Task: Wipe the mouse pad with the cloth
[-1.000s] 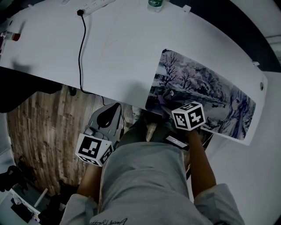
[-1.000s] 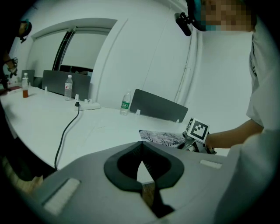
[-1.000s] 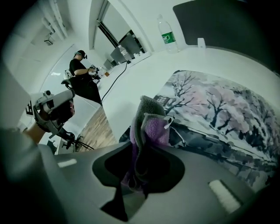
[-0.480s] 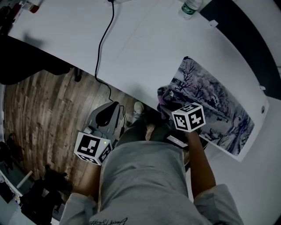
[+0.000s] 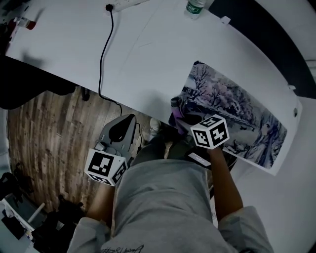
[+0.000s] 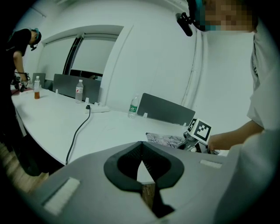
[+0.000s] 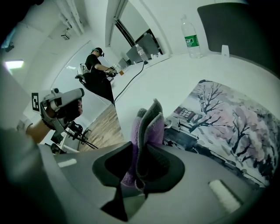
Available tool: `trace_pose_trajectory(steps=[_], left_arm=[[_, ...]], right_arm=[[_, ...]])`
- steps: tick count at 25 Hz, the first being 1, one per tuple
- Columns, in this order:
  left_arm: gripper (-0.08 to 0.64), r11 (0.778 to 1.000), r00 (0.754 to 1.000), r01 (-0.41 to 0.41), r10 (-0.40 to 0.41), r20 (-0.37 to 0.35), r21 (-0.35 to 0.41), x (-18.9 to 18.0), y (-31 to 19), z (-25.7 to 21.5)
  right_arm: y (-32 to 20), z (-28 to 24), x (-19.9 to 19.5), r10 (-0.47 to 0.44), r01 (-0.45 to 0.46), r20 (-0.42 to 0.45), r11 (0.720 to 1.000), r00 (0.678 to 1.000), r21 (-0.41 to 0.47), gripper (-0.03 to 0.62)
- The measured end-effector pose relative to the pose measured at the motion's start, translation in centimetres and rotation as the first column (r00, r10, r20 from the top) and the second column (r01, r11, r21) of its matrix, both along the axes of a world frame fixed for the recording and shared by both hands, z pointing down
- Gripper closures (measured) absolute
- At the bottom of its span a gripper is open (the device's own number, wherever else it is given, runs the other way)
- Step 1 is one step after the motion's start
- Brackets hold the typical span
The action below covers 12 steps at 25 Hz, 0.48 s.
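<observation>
The mouse pad [image 5: 237, 111], printed with snowy trees, lies on the white table [image 5: 148, 54] at the right. My right gripper [image 5: 181, 117] is shut on a purple and grey cloth [image 5: 177, 109] at the pad's near left end. In the right gripper view the folded cloth [image 7: 148, 127] stands up between the jaws of that gripper [image 7: 139, 148], just before the pad [image 7: 227, 127]. My left gripper [image 5: 121, 129] hangs off the table over the wooden floor. In its own view the left gripper [image 6: 141, 143] has its tips together with nothing in them.
A water bottle [image 5: 193, 6] stands at the table's far edge. A power strip [image 5: 123, 5] and its black cable [image 5: 102, 54] run over the near edge to the floor [image 5: 44, 133]. Another person [image 6: 19, 48] stands far off at the left.
The head view has swung about. The right gripper stays shut on the cloth at the pad's near left end, and the left gripper has kept its place below the table edge.
</observation>
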<state>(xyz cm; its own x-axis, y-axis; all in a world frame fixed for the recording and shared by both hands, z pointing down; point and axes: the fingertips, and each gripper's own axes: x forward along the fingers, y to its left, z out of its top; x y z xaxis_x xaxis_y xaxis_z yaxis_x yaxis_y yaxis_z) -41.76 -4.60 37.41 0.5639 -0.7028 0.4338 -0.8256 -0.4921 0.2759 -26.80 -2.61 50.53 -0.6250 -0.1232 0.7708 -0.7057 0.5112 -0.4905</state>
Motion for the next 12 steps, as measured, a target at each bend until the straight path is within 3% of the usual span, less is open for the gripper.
trace_pose_trajectory(steps=[12], left_arm=[[0.541, 0.993, 0.994, -0.111, 0.111, 0.016, 0.034, 7.4, -0.3, -1.9]], right_arm=[[0.2, -3.1, 6.0, 0.087, -0.091, 0.053, 0.993, 0.995, 0.08, 0.497]])
